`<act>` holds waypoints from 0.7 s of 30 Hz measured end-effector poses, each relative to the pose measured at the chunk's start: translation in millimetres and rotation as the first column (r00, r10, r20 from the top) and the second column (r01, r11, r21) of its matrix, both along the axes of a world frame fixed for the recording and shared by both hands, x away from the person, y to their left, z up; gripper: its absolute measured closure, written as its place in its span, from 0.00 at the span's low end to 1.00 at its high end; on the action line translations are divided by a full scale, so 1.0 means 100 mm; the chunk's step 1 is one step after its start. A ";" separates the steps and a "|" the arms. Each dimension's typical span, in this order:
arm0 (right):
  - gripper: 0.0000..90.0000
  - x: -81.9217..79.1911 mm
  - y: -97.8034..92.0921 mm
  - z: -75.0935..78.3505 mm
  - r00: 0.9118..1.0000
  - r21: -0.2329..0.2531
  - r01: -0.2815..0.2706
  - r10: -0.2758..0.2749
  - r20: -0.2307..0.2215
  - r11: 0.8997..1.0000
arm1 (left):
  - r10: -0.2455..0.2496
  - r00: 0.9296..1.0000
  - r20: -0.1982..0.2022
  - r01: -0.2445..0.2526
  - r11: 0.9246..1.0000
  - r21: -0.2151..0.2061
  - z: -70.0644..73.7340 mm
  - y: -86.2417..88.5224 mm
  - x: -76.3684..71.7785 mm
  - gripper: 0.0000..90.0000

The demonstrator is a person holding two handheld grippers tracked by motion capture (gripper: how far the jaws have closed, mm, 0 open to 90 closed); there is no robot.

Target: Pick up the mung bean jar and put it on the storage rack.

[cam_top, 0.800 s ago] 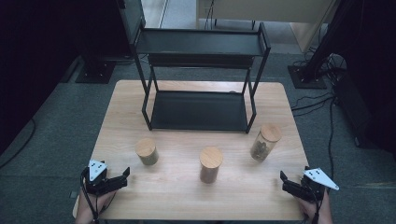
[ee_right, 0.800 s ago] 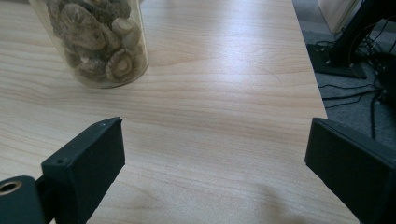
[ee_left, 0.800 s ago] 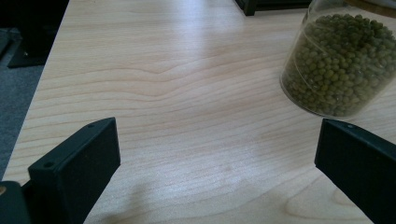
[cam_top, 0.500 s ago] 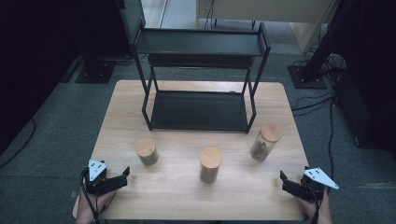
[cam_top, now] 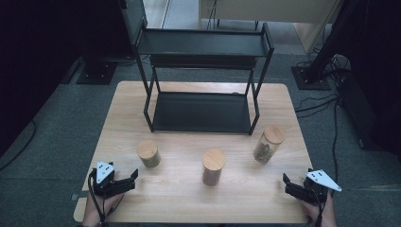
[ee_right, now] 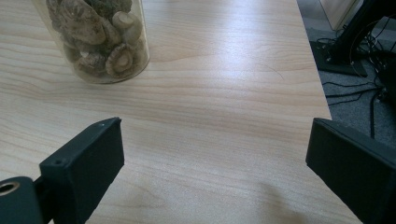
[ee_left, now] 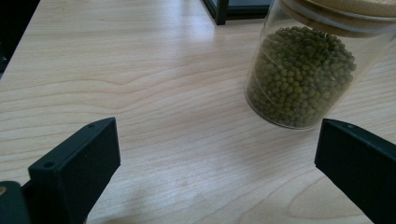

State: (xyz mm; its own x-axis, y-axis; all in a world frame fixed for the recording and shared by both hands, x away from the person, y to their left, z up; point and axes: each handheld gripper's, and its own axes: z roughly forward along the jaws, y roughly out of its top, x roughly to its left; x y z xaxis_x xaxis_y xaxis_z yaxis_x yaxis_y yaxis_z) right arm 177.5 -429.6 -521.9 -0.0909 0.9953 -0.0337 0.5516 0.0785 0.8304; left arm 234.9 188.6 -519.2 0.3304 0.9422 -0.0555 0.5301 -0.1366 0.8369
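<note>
High view looks down over the whole table point(cam_top: 189, 198); both gripper views skim its wood closely.

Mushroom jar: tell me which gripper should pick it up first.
Right. The right gripper sits open at the table's near right corner, and the mushroom jar stands just ahead of it. The left gripper is nearer the green bean jar.

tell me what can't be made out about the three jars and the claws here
- Middle jar: contents unreadable in the high view, too small and dim.
- Mung bean jar: lid and right side cut by the left gripper view's top and right edges.
- Mushroom jar: upper part and lid cut by the right gripper view's top edge.
- Right claw: jaw gap too small and dark in the high view.
</note>
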 end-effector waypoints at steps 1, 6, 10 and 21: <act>0.04 0.00 0.00 0.00 1.000 -0.003 -0.002 0.002 0.002 1.000 | -0.001 1.000 0.000 0.001 1.000 -0.001 0.00 -0.01 0.00 0.00; 0.04 0.00 0.00 0.00 1.000 -0.005 -0.001 0.001 0.004 1.000 | 0.004 1.000 0.004 -0.004 1.000 0.004 -0.01 -0.04 0.00 0.00; 0.04 0.00 0.00 0.00 1.000 0.004 0.002 -0.002 0.001 1.000 | 0.012 1.000 0.009 -0.012 1.000 0.012 -0.01 -0.09 0.02 0.00; 0.04 0.00 0.00 0.00 1.000 0.005 0.003 -0.003 -0.002 1.000 | 0.019 1.000 -0.002 -0.019 0.999 0.034 -0.02 -0.15 0.10 0.00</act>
